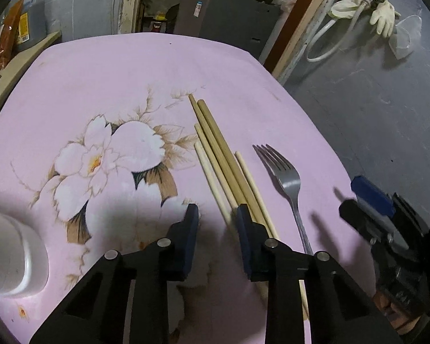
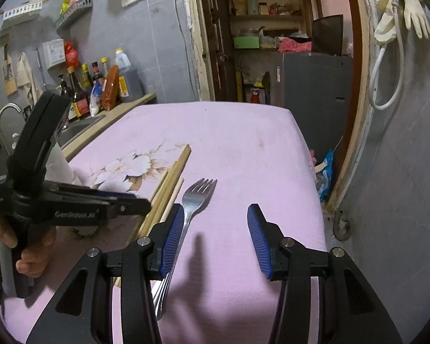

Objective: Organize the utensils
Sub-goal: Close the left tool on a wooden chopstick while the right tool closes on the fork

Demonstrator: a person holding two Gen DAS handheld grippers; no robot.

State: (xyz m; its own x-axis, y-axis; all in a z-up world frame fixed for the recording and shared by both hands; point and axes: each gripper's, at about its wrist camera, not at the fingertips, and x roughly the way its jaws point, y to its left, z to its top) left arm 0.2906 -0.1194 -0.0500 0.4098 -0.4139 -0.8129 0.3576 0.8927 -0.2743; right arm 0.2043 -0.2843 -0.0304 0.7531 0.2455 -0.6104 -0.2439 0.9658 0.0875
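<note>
From the left wrist, the left hand-held gripper (image 1: 217, 215) stood part open with nothing between its pads. The chopsticks (image 1: 220, 154) lay on the pink tabletop (image 1: 229, 66) just beyond and under its right finger (image 1: 245, 229), not between the two. Closing there would likely pinch nothing, or nudge the bundle sideways into the fork (image 1: 283, 177) lying just to its right. A white cup (image 1: 11, 261) stood well off to the left.

From the right wrist, the right hand-held gripper (image 2: 215, 229) stood wider, also holding nothing. The fork (image 2: 192, 203) ran against the inner face of its left finger (image 2: 172, 238), off centre. A grip from there might catch only the handle's edge, so the fork could twist or slip. The left tool (image 2: 71, 206) was close on that side, so the two might collide.
</note>
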